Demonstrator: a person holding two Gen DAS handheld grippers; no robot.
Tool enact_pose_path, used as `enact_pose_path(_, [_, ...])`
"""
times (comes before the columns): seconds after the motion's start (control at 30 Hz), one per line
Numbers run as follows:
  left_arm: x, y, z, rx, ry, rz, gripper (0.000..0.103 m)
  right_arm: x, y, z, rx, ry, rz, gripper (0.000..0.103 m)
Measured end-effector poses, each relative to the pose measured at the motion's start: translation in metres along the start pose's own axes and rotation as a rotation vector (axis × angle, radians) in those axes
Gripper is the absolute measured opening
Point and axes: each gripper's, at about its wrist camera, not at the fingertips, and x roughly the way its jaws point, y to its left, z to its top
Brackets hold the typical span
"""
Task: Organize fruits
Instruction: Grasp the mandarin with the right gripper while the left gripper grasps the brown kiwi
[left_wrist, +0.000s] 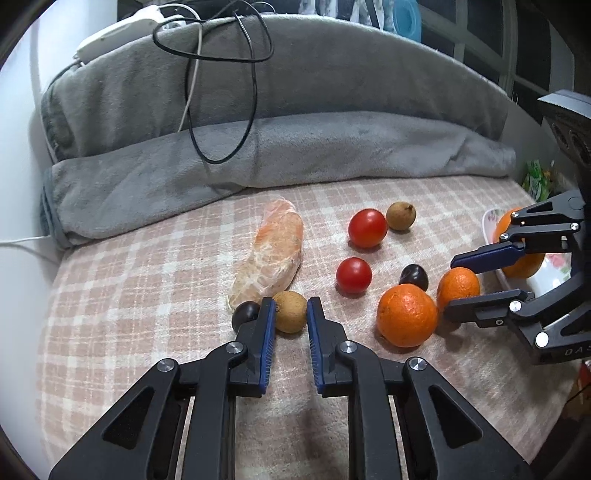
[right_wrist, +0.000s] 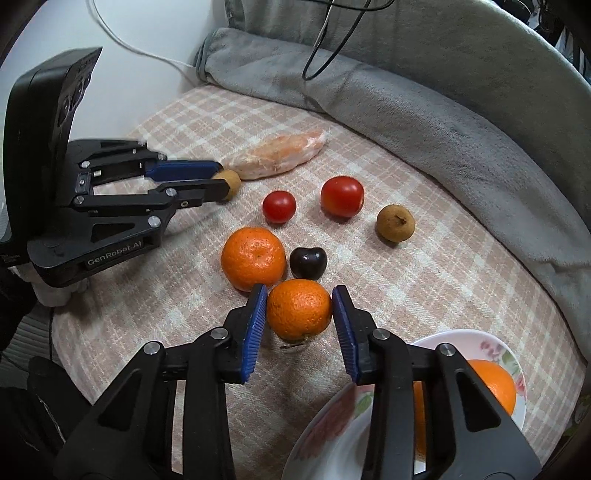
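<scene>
- Left gripper (left_wrist: 291, 312): jaws closed on a small brown fruit (left_wrist: 290, 311). Both blue pads press its sides. The fruit sits at the near end of the checked cloth (left_wrist: 147, 295), just beside a dark cherry (left_wrist: 244, 314) and the wrapped peeled citrus (left_wrist: 269, 254).
- Advice for this side: lift straight up, so the cherry and the wrapped citrus stay put. The fruit is small and round; a light, centred hold looks enough.
- Middle of the cloth: two tomatoes (right_wrist: 279, 206), a second brown fruit (right_wrist: 395, 223), a second dark cherry (right_wrist: 308, 262) and a larger orange (right_wrist: 253, 258) lie loose, untouched.
- Right gripper (right_wrist: 299, 308): jaws narrowed around a small orange (right_wrist: 299, 308), pads touching both flanks. I judge this a grip, not yet lifted.
- Advice for this side: hold at the widest part, clear the larger orange, then carry to the flowered bowl (right_wrist: 491, 345) at the right.
- The bowl already holds one orange (right_wrist: 495, 384).
</scene>
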Motion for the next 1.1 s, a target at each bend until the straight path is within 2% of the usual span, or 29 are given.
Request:
enact_pose_path(0.5, [0.005, -0.015, -0.002, 0.079, 0.007, 0.05, 0.018, -0.013, 0.003, -0.004, 0.014, -0.03, 0.004, 0.038])
enact_pose_path(0.6, [0.01, -0.018, -0.005, 0.099, 0.017, 0.065, 0.027, -0.015, 0.002, -0.004, 0.021, -0.036, 0.007, 0.038])
enact_pose_path(0.7, [0.011, -0.02, -0.005, 0.12, 0.015, 0.066, 0.028, -0.017, 0.002, -0.005, 0.025, -0.043, 0.006, 0.038])
enact_pose_path(0.77, [0.01, -0.017, -0.004, 0.114, 0.011, 0.075, 0.02, -0.019, 0.002, -0.005, 0.025, -0.051, 0.005, 0.038])
enact_pose_path(1.1, [-0.009, -0.002, -0.002, 0.015, -0.025, 0.019, 0.02, -0.043, -0.004, -0.009, 0.056, -0.113, 0.014, 0.038])
